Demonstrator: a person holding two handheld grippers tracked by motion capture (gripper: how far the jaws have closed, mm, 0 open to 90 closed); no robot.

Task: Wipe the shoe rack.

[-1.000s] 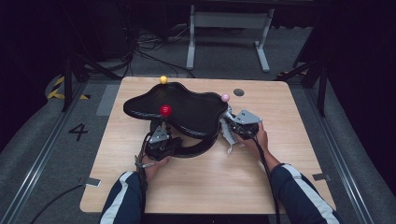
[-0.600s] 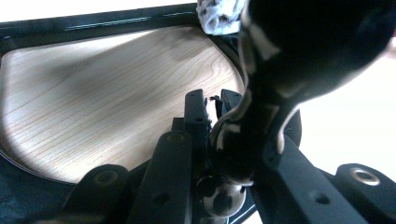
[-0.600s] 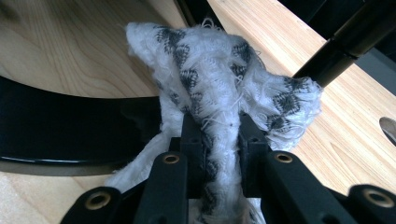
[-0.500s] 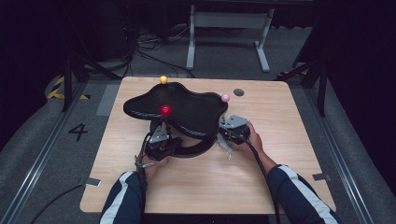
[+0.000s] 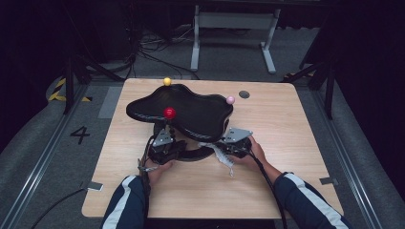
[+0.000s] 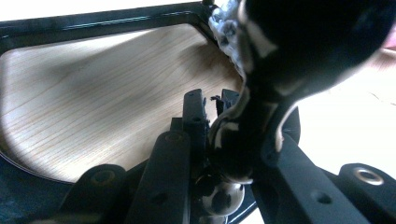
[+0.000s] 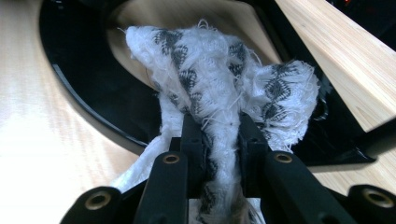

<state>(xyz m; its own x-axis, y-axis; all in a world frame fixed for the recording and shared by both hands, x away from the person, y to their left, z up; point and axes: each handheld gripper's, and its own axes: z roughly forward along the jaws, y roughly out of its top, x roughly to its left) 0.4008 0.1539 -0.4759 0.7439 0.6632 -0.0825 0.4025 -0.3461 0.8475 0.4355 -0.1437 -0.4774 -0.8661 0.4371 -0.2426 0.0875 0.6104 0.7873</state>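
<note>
Right tool [image 7: 219, 140] pinches a limp, frayed white cloth [image 7: 219, 74] just ahead of its tips, light, floppy and best gripped at a bunched fold, while the left tool [image 6: 212, 109] clamps the rigid black stand [image 5: 191, 112].

A wooden table [image 5: 296, 143] stands on grey carpet [image 5: 43, 157], with a white metal stand [image 5: 234, 28] behind.

The one mark I can read is a dark numeral "4" [image 5: 79, 134] on the grey floor [image 5: 43, 157], just off the left edge of the table [image 5: 286, 143] where I work.
</note>
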